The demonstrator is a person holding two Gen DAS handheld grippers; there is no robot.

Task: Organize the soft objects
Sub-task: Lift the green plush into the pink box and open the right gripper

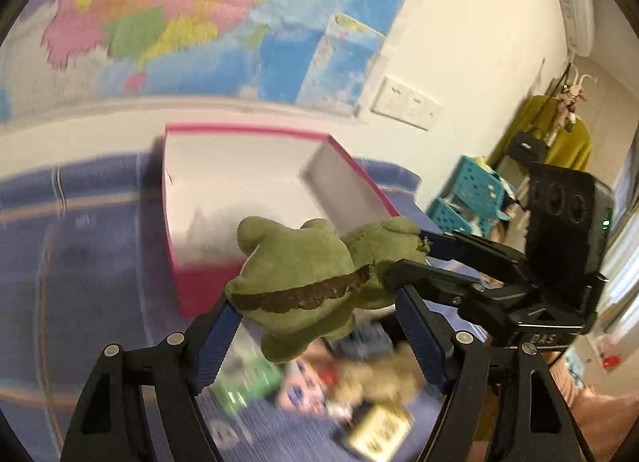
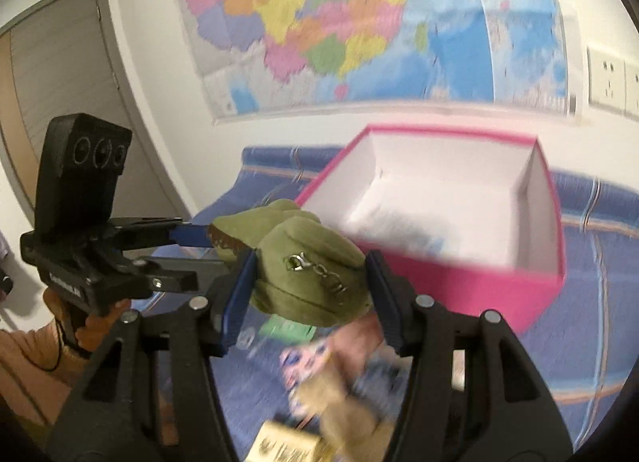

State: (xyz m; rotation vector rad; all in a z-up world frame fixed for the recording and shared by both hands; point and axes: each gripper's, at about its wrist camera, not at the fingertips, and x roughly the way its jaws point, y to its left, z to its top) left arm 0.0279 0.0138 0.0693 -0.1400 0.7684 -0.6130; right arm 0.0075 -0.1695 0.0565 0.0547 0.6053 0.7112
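A green plush dinosaur (image 1: 295, 274) with a brown back stripe hangs in the air, held from both ends. My left gripper (image 1: 315, 302) is shut on its body, the blue pads pressing either side. My right gripper (image 1: 419, 258) reaches in from the right and clamps the head end. In the right wrist view the plush head (image 2: 311, 274) sits squeezed between my right gripper's (image 2: 309, 270) pads, while the left gripper (image 2: 215, 252) grips the tail end from the left. An open pink box (image 1: 247, 130) (image 2: 451, 130) with a white inside stands just beyond the plush, with nothing in the part that shows.
A blue bed cover (image 1: 88, 246) lies under everything. Below the plush, blurred, lie a beige soft toy (image 1: 379, 378), a green packet (image 1: 247, 378) and a gold box (image 1: 379, 430). Turquoise baskets (image 1: 475, 182) stand at the right. A map covers the wall behind.
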